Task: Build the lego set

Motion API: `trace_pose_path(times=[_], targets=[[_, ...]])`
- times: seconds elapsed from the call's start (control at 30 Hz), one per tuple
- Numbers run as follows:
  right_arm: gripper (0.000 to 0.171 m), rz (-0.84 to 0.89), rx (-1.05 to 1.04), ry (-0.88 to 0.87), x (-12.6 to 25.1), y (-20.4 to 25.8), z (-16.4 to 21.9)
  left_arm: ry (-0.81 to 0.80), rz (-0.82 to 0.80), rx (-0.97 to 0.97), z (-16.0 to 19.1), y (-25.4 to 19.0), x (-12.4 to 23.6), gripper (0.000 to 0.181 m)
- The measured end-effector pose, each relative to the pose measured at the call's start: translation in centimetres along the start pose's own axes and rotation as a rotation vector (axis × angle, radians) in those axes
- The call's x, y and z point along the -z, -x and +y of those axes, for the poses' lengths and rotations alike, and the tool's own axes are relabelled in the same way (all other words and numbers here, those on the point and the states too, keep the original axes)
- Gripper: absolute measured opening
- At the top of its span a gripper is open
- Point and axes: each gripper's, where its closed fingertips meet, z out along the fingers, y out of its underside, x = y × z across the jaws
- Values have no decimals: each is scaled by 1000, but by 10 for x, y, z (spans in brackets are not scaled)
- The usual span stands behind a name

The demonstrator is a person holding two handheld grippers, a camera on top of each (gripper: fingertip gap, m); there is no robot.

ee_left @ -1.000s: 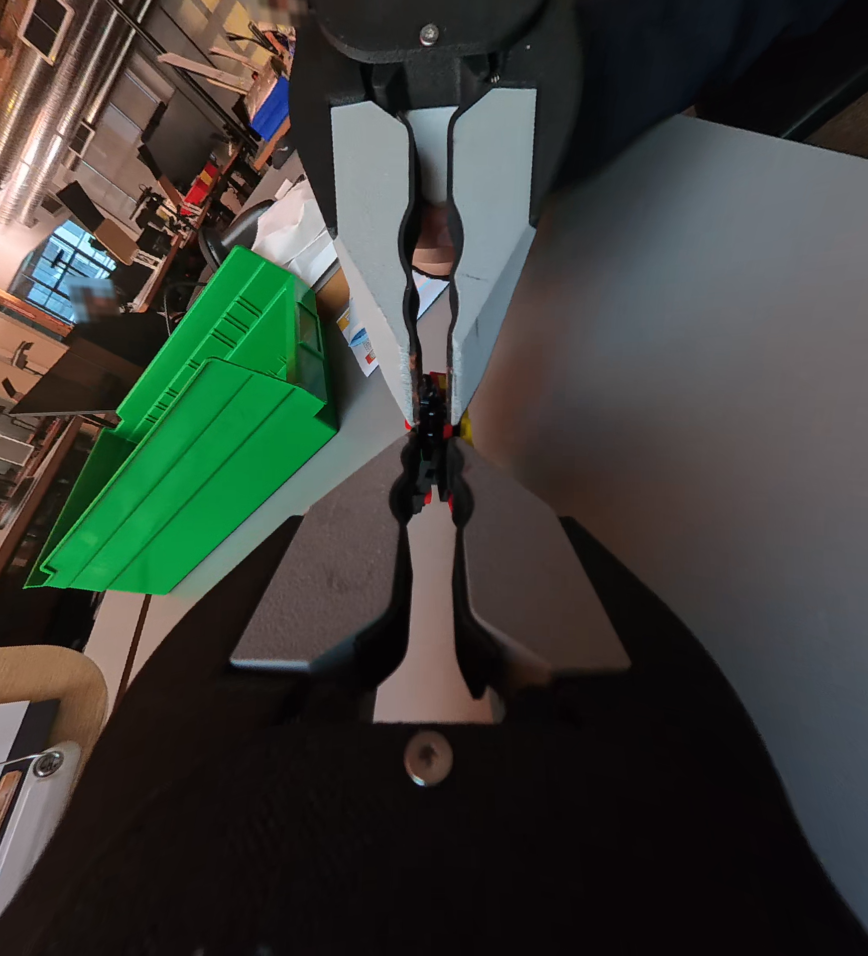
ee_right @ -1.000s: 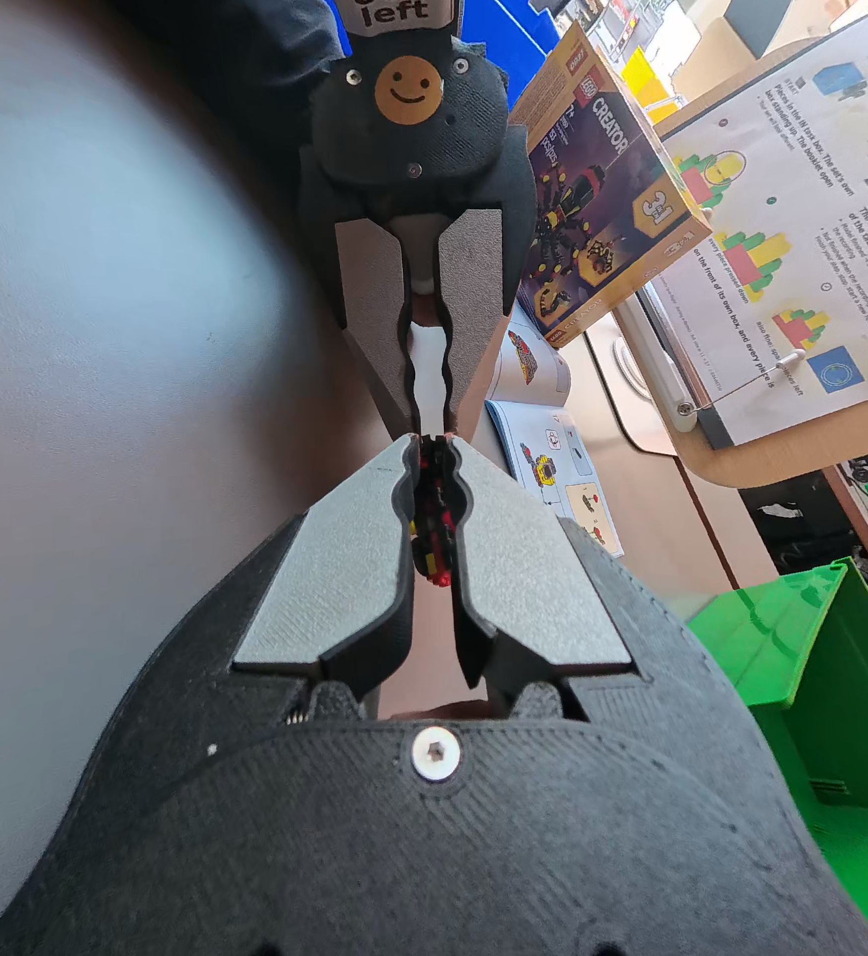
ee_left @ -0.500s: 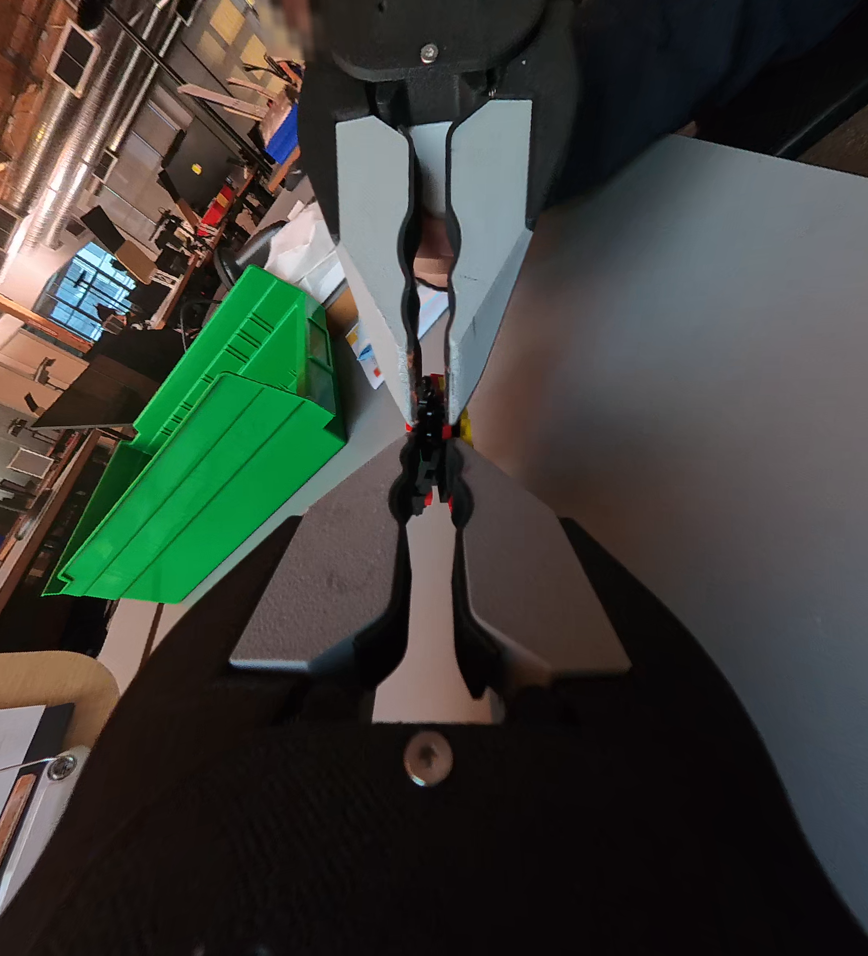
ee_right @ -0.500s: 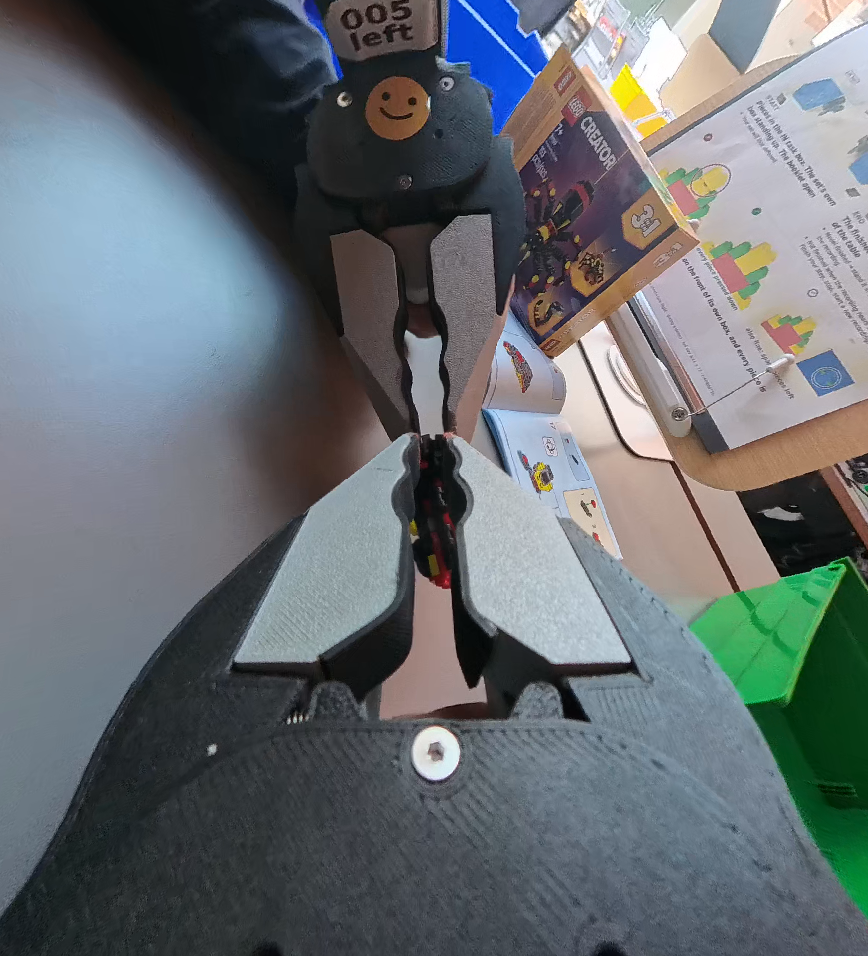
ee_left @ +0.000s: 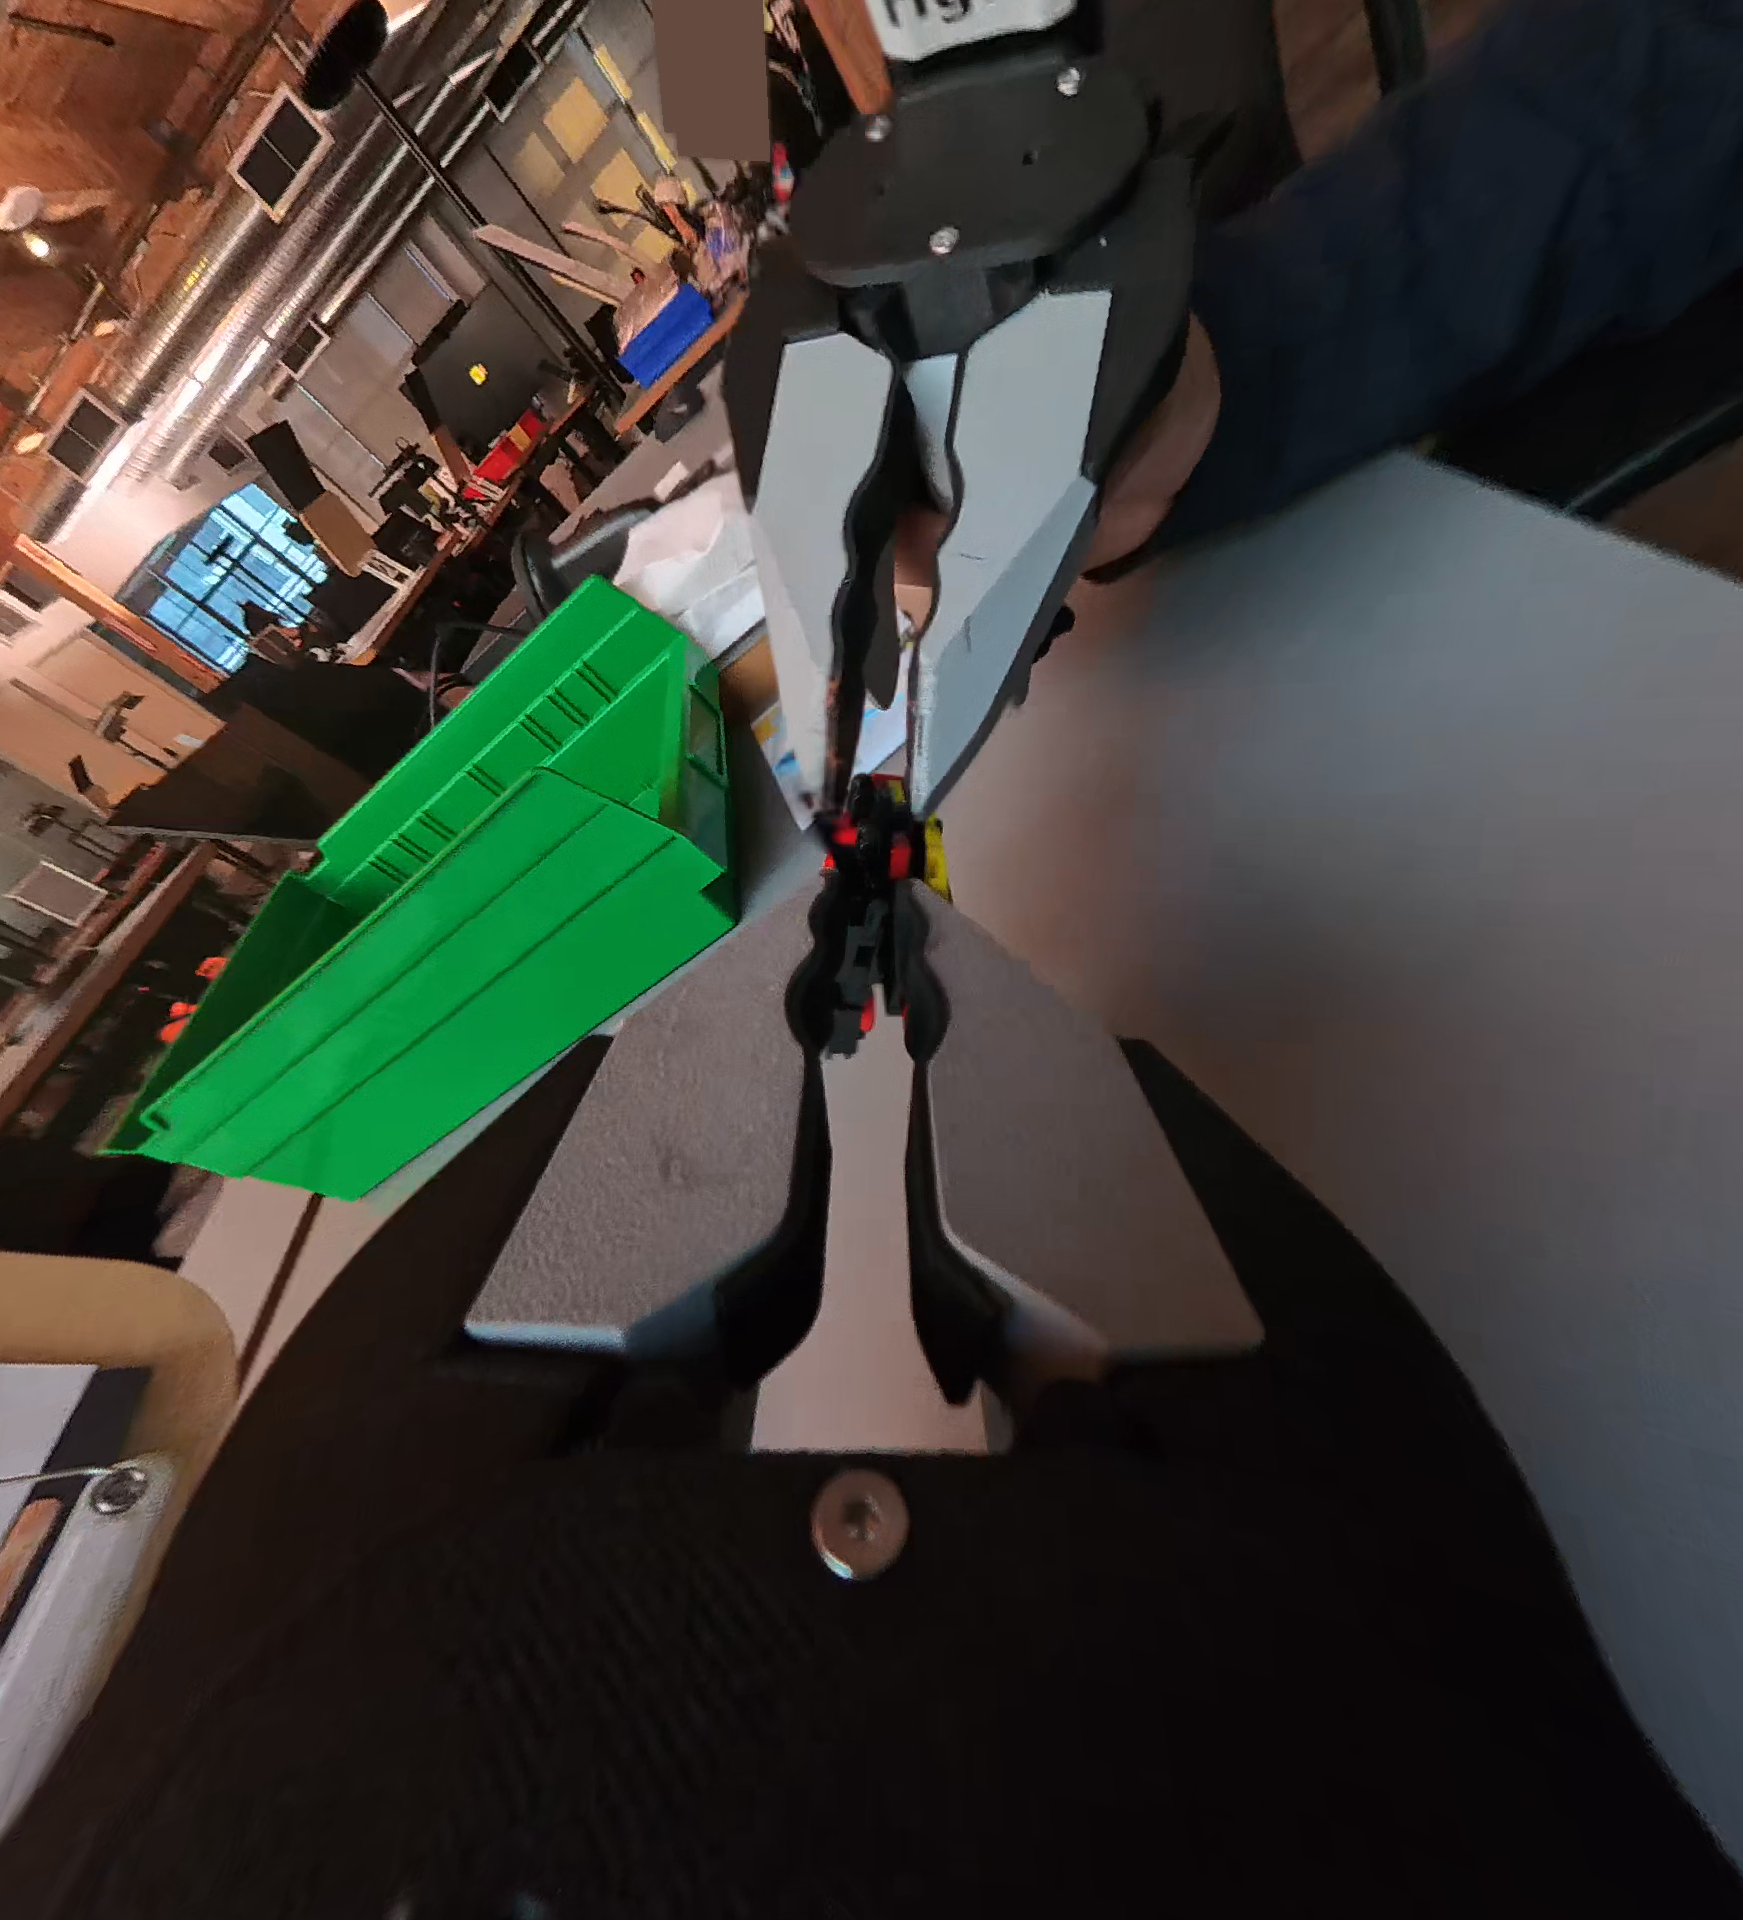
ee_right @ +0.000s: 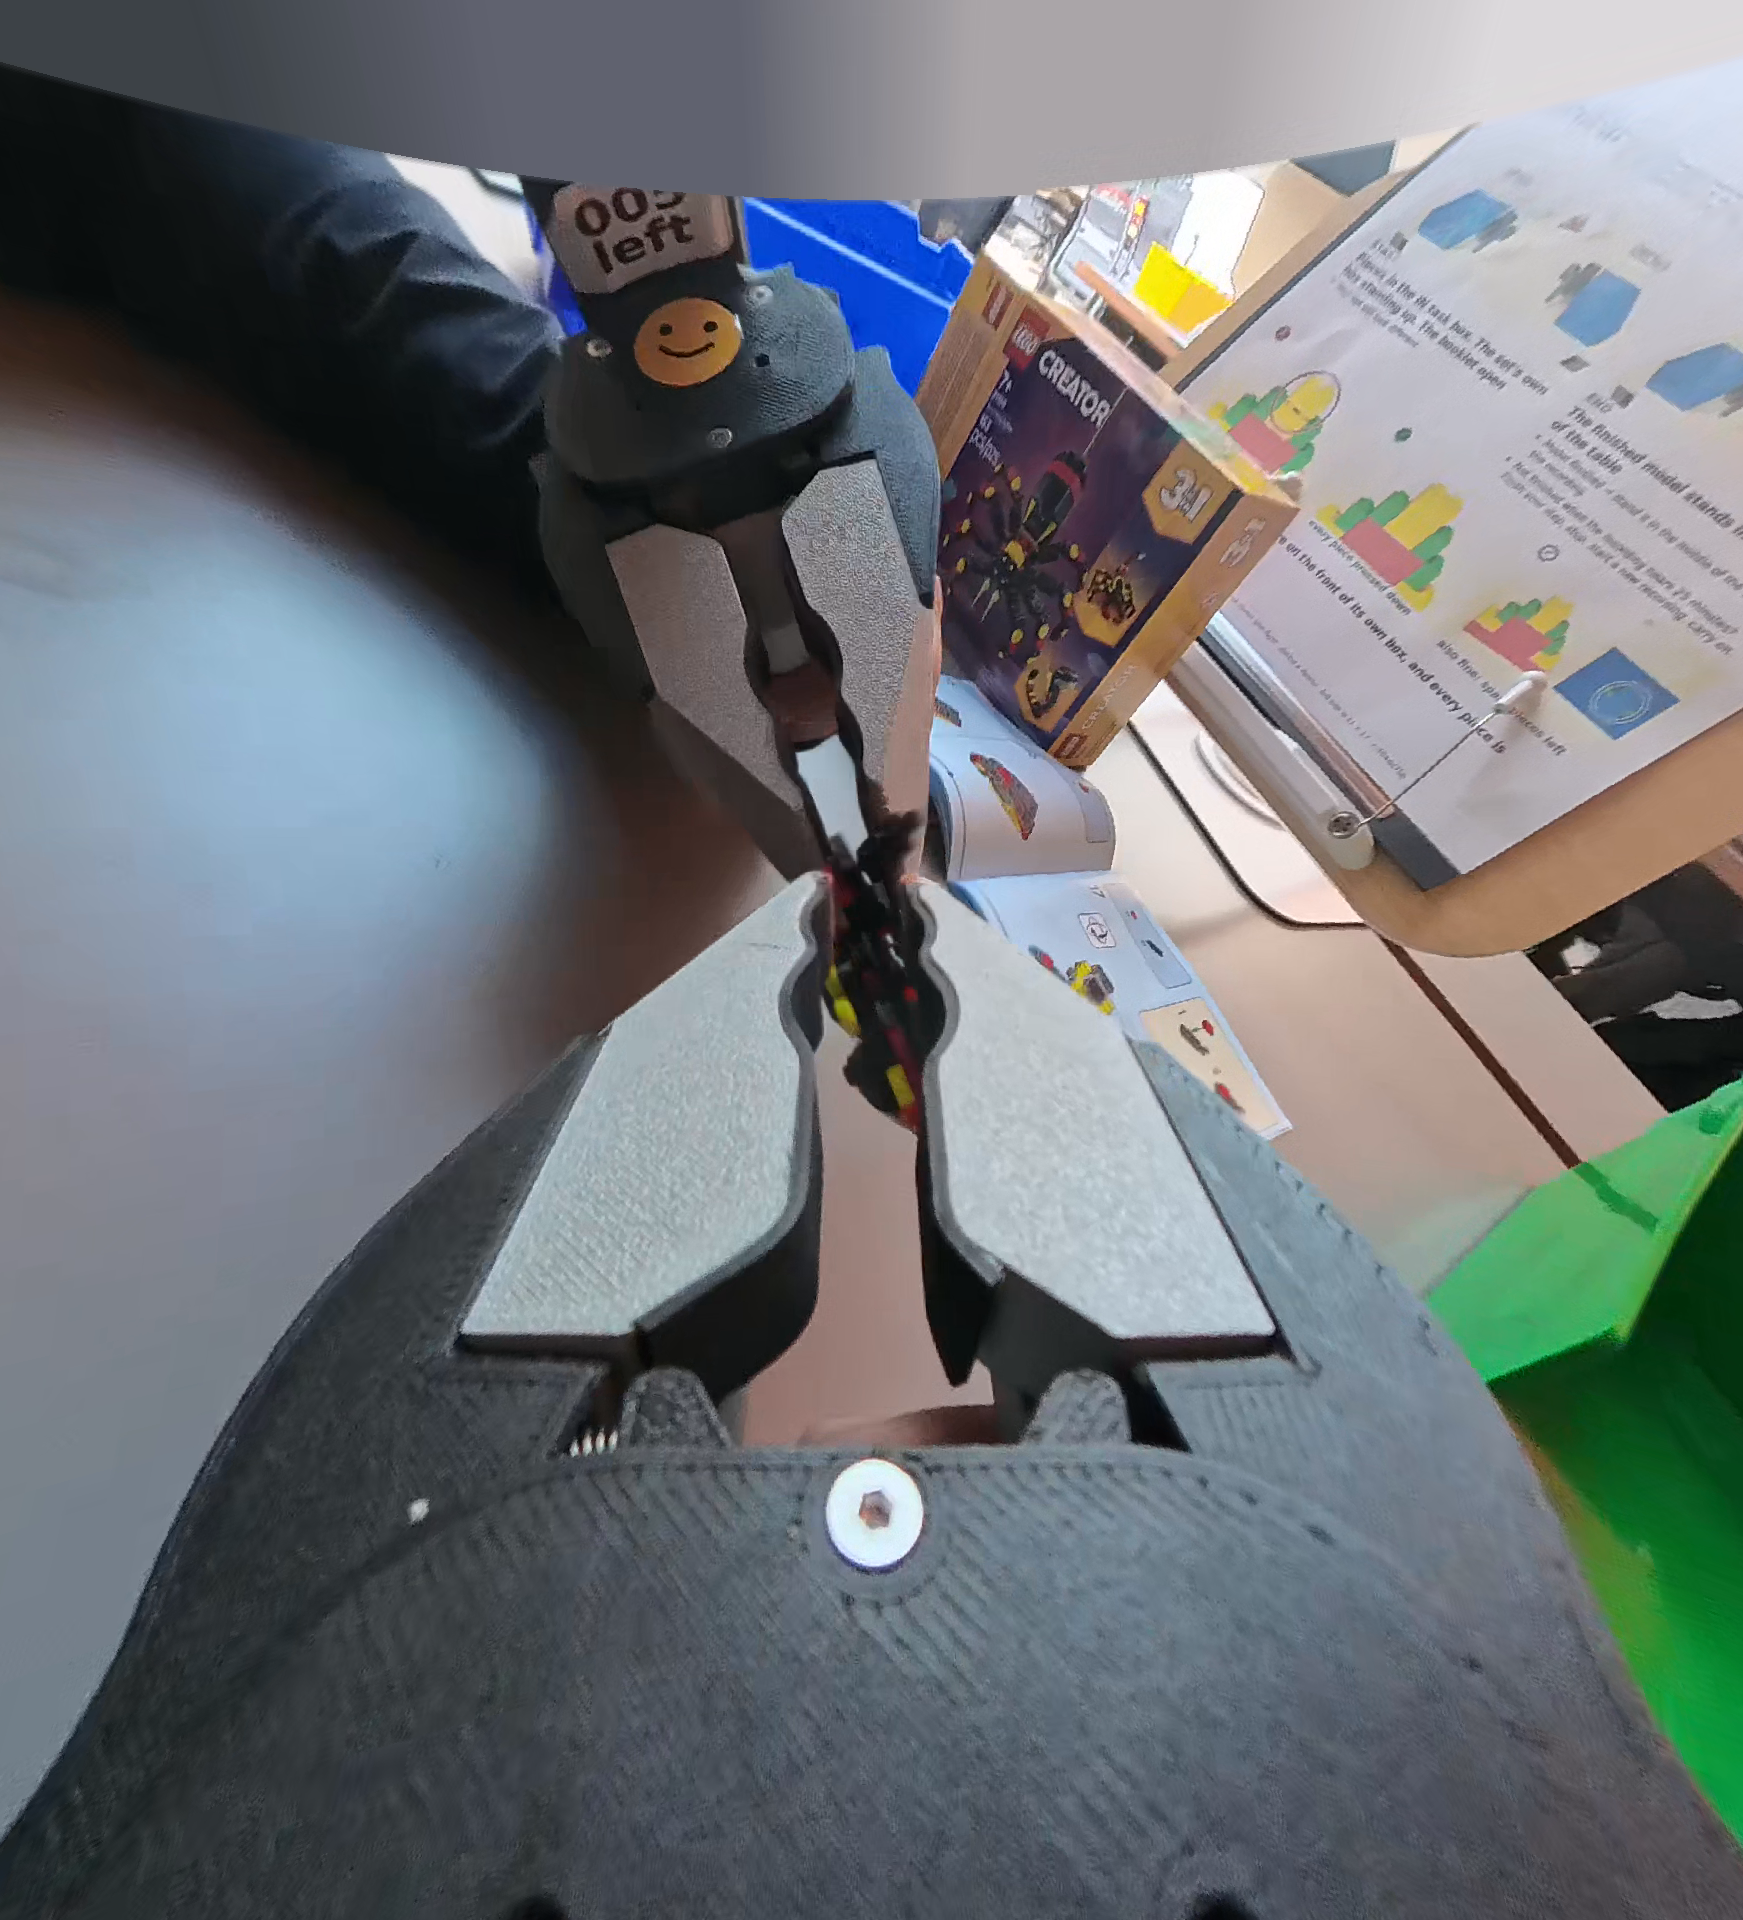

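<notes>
A small lego assembly of black, red and yellow pieces (ee_left: 882,842) is held in the air between both grippers, which meet tip to tip. My left gripper (ee_left: 869,902) is shut on its near end; a black and red part sits between the fingers. My right gripper (ee_left: 875,795) reaches in from the top of the left wrist view, shut on the far end. In the right wrist view the assembly (ee_right: 872,997) is clamped in my right gripper (ee_right: 872,888). The left gripper (ee_right: 862,842), with a smiley sticker, comes down from above onto it.
Grey table (ee_left: 1469,935) lies below. Green bins (ee_left: 451,935) lie at its edge, also in the right wrist view (ee_right: 1677,1351). A lego box (ee_right: 1085,540), an open instruction booklet (ee_right: 1085,935) and a clipboard with a printed sheet (ee_right: 1573,468) stand nearby. A dark sleeve (ee_left: 1469,260) is behind.
Both grippers have tilted against each other, so more of the opposite gripper's body shows in each view. They stay tip to tip, shut on the lego assembly.
</notes>
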Motion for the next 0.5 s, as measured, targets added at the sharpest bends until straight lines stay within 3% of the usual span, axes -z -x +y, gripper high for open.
trace_pose_path(times=[0.17, 0.37, 0.5], targets=[[2, -35, -54, -16, 6, 1, -9, -31, 67, 124, 1, -1, 8, 3], [13, -15, -109, 78, 6, -10, 27, 13, 153, 109, 6, -22, 13, 3], [18, 19, -239, 129, 6, -28, 50, 62, 111, 66, 18, -20, 21, 3]])
